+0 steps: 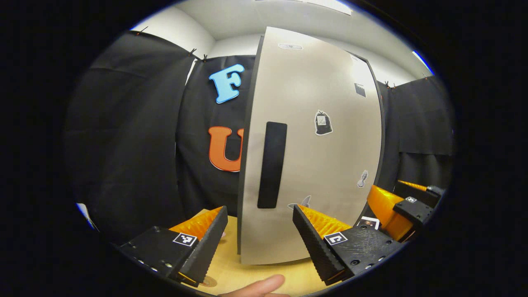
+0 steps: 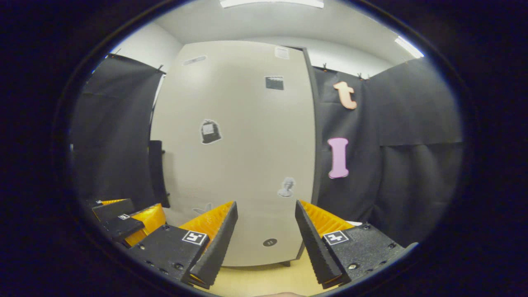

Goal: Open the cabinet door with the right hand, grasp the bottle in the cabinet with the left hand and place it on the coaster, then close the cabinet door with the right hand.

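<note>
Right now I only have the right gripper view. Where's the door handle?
Observer: In the left gripper view the handle is a dark vertical bar near the door's left edge.
Operator: Left tool state?
Observer: Left tool is open and holds nothing.
Operator: Coaster?
Observer: A small round disc lies on the table by that tool; it may be the coaster, but it's too small to tell.
</note>
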Available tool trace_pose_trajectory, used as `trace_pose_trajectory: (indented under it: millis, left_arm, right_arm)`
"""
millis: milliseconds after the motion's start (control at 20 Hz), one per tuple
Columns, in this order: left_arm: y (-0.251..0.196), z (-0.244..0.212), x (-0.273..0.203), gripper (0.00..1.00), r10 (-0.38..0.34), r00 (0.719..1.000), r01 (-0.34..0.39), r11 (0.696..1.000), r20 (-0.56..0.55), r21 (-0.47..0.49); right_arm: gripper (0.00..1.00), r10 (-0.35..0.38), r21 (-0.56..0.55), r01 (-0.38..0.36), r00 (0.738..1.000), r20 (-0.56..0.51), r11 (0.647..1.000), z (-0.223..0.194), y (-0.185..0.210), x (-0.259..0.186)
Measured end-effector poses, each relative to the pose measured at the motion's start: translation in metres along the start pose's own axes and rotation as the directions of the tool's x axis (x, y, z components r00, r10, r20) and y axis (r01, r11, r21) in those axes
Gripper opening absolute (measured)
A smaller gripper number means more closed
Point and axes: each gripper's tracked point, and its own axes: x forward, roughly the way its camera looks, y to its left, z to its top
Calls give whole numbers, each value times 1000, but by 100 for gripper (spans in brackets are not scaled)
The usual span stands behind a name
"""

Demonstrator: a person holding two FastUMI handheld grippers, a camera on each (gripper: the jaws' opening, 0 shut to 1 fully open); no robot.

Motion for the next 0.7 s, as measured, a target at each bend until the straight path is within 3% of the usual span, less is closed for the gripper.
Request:
trace_pose_trajectory:
  millis: [150, 350, 500, 600, 700]
  left_arm:
    - [-14, 0, -2, 94, -19, 1000, 19, 1000, 8, 1]
    - [-39, 10, -6, 94, -76, 995, 73, 996, 61, 44]
    - [-48, 9, -7, 94, -86, 993, 80, 994, 84, 69]
    - [-49, 8, -7, 94, -90, 993, 84, 994, 77, 68]
    - [-51, 6, -8, 94, -89, 994, 84, 994, 69, 69]
  right_arm:
    - [82, 11, 27, -10, 999, -44, 1000, -14, -1, 0]
    - [82, 35, 25, -34, 998, -56, 999, -18, 0, 0]
    - [83, 54, 12, -53, 992, -110, 999, -30, -2, -3]
    - [81, 44, 5, -44, 994, -96, 999, -27, -7, -3]
    - [86, 48, -10, -49, 996, -81, 999, -24, -5, -4]
